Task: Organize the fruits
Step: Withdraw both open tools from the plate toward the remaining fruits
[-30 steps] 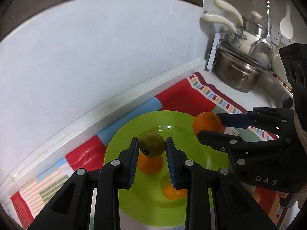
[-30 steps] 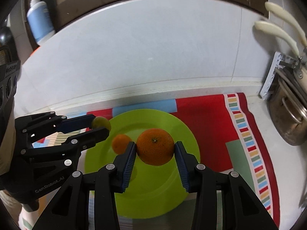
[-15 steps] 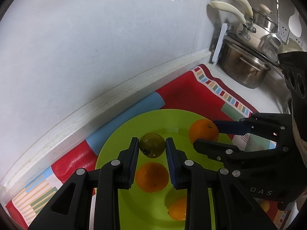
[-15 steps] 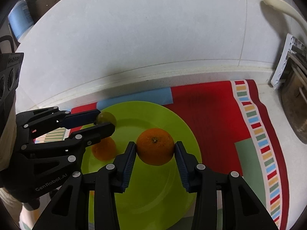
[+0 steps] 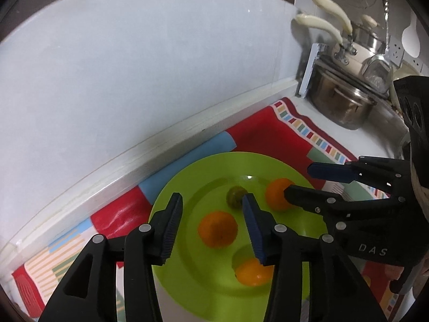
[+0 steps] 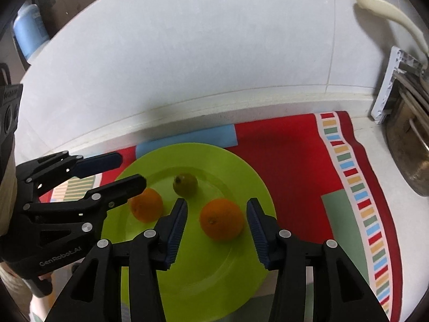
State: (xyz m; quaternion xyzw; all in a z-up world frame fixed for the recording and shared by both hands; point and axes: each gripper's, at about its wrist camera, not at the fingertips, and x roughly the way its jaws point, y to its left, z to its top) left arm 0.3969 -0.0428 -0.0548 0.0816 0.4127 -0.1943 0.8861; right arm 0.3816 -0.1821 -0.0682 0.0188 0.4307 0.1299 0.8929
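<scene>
Both grippers angle down over the green plate (image 6: 241, 161). Left gripper (image 5: 211, 214) jaws wide apart, empty; 0.5 s ago it pinched the green fruit (image 6: 185, 184), now on the plate. Right gripper (image 6: 216, 217) also spread, let go of the big orange (image 6: 222, 219) (resting between its fingers). 2 more oranges on the plate.

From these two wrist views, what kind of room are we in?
Most likely a home kitchen counter. A steel pot and cream-handled pans are stacked by a white tiled wall, with wall sockets behind. A green plate of fruit sits on a striped mat.
</scene>
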